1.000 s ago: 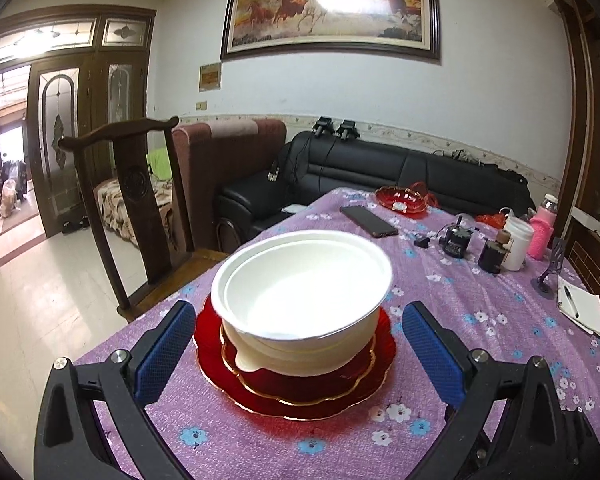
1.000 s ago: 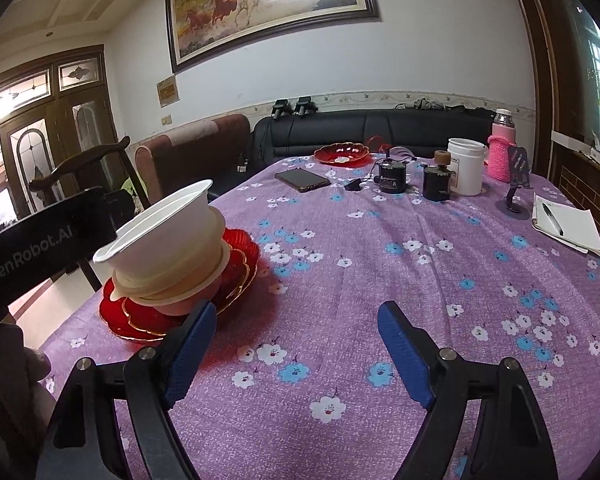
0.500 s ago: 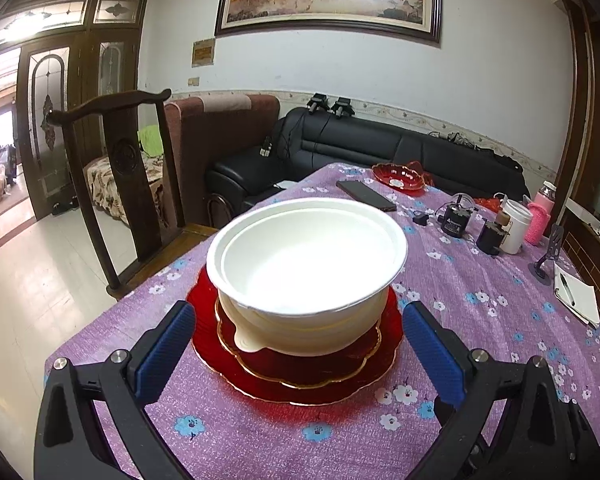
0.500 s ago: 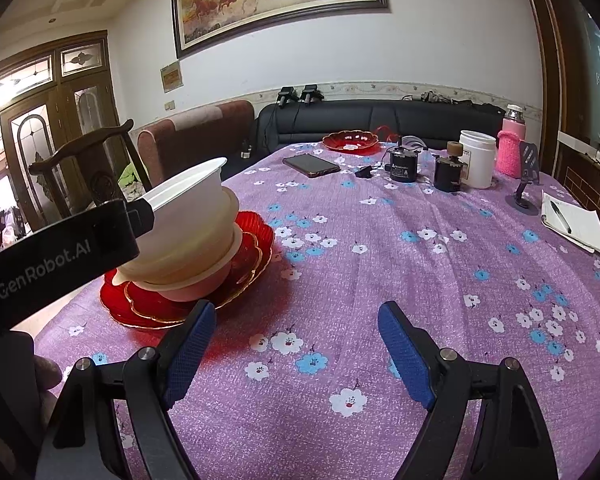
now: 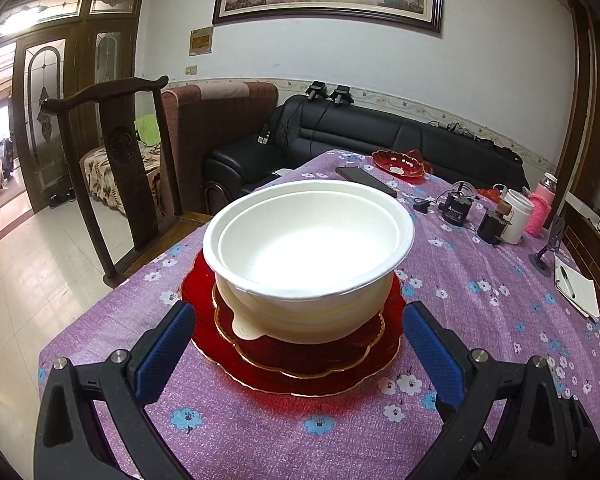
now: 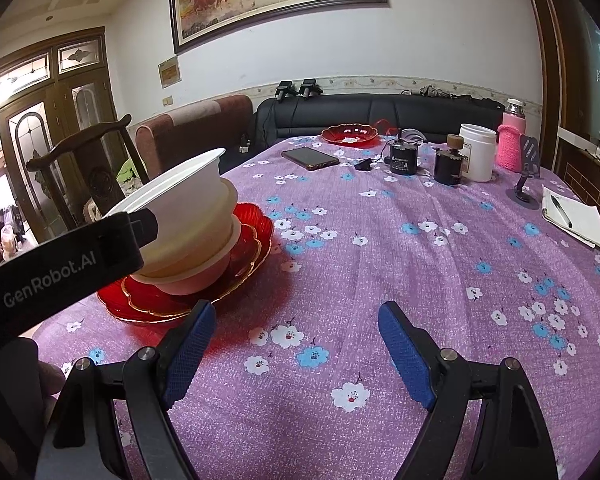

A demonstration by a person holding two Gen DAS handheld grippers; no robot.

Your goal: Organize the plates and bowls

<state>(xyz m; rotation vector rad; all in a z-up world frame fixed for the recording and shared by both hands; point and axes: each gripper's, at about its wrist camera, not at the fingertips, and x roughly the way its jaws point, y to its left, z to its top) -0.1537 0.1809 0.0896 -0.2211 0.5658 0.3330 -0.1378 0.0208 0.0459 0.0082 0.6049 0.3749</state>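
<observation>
On the near left corner of the table (image 5: 480, 280), covered in a purple flowered cloth, sits your stack: nested white plastic bowls (image 5: 308, 248) on two scalloped red glass plates with gold rims (image 5: 300, 372). Your left tool (image 5: 296, 344) faces the stack with its blue pads spread wide on either side, gripping nothing. Your right tool (image 6: 296, 344) hovers over bare cloth, equally wide and empty. The stacking looks nearly finished. One small red glass dish (image 6: 350, 134) remains at the far end, near a dark phone (image 6: 310, 158), so the next move probably calls for a long reach to collect it. How many bowls are nested is hard to count. In the right view, the left tool's black body hides part of the stack.
</observation>
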